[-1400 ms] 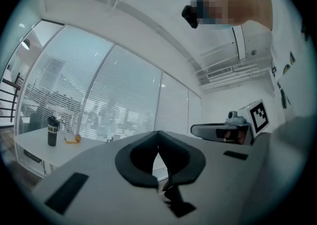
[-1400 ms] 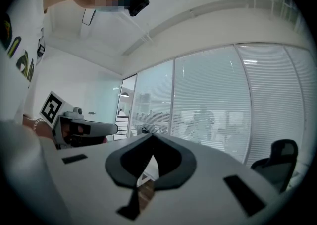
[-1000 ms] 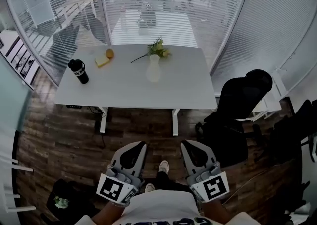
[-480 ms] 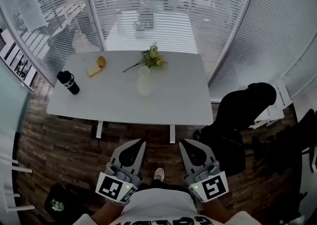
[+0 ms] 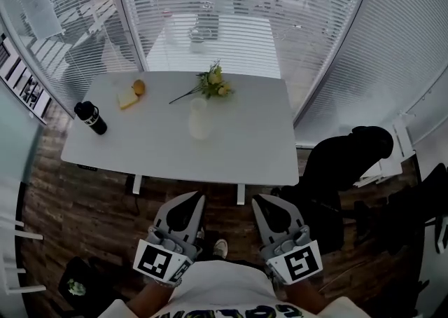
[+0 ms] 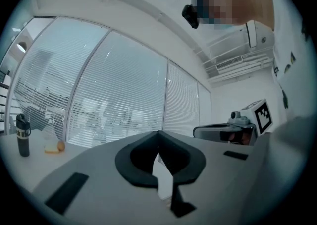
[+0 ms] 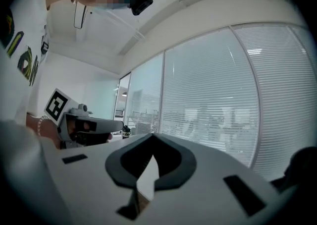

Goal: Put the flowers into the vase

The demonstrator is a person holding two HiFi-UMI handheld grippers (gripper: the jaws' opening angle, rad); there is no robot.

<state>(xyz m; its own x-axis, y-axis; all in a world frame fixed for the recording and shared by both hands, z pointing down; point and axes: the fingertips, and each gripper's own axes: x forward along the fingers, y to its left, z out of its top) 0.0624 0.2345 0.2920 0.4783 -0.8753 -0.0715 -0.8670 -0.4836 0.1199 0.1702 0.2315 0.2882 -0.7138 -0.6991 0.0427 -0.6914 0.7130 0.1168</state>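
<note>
A white vase (image 5: 199, 118) stands upright near the middle of the white table (image 5: 245, 148). Behind it lies a bunch of yellow and green flowers (image 5: 213, 83), its stem pointing left. My left gripper (image 5: 193, 197) and right gripper (image 5: 260, 200) are held side by side close to my body, short of the table's near edge. Both are shut with nothing in them. In the left gripper view the jaws (image 6: 158, 132) meet at the tip; the right gripper view shows the same (image 7: 151, 135).
A black bottle (image 5: 91, 118) stands at the table's left end, seen also in the left gripper view as a black bottle (image 6: 22, 141). A yellow block and an orange (image 5: 131, 94) lie at the back left. A black office chair (image 5: 343, 169) is at the right. Glass walls with blinds surround the table.
The table and its objects have drawn nearer and shifted left in the head view as I walked toward it. Both grippers stayed shut in front of me.
</note>
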